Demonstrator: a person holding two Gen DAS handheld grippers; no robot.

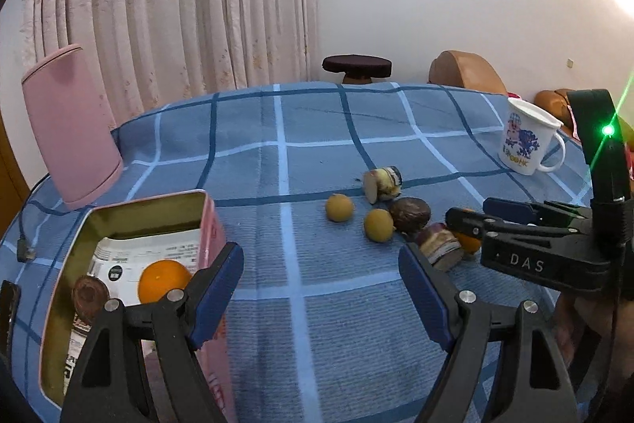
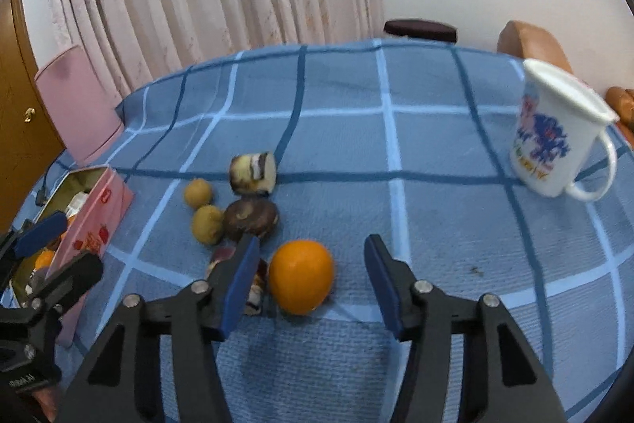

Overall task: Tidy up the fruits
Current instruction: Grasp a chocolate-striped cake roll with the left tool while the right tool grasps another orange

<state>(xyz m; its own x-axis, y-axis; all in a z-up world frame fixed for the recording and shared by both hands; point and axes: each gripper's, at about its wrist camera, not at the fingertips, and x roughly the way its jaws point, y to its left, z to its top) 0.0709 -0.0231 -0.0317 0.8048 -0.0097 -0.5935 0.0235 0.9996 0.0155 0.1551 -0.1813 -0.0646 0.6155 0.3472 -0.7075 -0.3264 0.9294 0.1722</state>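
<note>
A pink tin box [image 1: 210, 224] stands open at the left and holds an orange [image 1: 162, 280] and a dark brown fruit [image 1: 90, 295]. On the blue checked cloth lie two small yellow fruits [image 1: 339, 207] [image 1: 379, 224], a dark brown fruit [image 1: 410, 213], two cut fruit pieces [image 1: 382, 183] [image 1: 440, 244] and an orange [image 2: 301, 276]. My left gripper [image 1: 321, 288] is open and empty beside the box. My right gripper [image 2: 311, 282] is open, with the orange between its fingers, apart from both pads. The right gripper also shows in the left wrist view [image 1: 471, 215].
A white printed mug [image 1: 525, 137] stands at the right of the table. The pink box lid [image 1: 71, 125] leans upright at the far left. A cable plug [image 1: 25, 250] lies by the box. A stool [image 1: 356, 66] and brown chairs stand beyond the table.
</note>
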